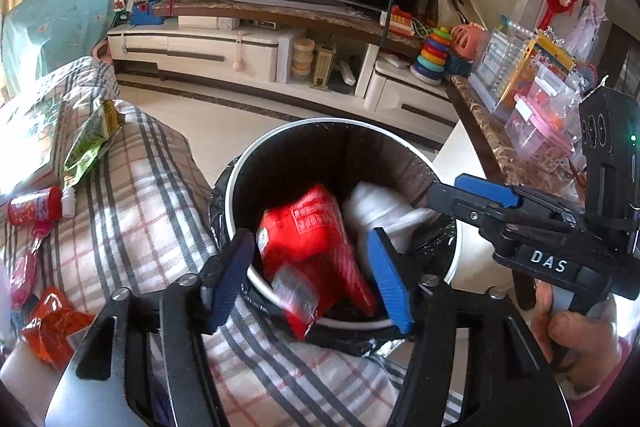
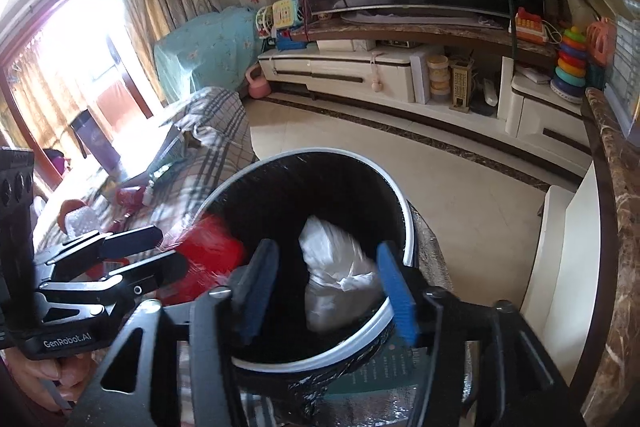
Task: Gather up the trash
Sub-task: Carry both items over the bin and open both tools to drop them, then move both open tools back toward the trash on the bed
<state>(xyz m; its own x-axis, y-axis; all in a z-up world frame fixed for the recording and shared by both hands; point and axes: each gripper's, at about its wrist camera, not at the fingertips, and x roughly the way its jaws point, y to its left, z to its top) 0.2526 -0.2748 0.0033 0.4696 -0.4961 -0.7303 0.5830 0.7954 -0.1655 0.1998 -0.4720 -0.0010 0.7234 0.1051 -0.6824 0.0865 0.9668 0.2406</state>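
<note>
A round bin (image 1: 234, 187) with a white rim and black liner stands just below both grippers. My left gripper (image 1: 310, 283) is open over its near rim. A red snack bag (image 1: 316, 239), blurred, lies between the blue pads and clear of both, partly inside the bin. In the right wrist view my right gripper (image 2: 326, 291) is open over the same bin (image 2: 408, 227). A crumpled white bag (image 2: 340, 267), also blurred, sits between its pads without touching them. Each gripper shows in the other's view: the right gripper (image 1: 452, 197), the left gripper (image 2: 160, 253).
A plaid-covered seat (image 1: 152, 195) left of the bin carries a green wrapper (image 1: 90, 143), a small red bottle (image 1: 36, 205), an orange wrapper (image 1: 52, 323) and a book. A marble counter (image 1: 480, 123) with clear boxes is at the right. Beyond the tiled floor stands a TV cabinet (image 1: 224, 47).
</note>
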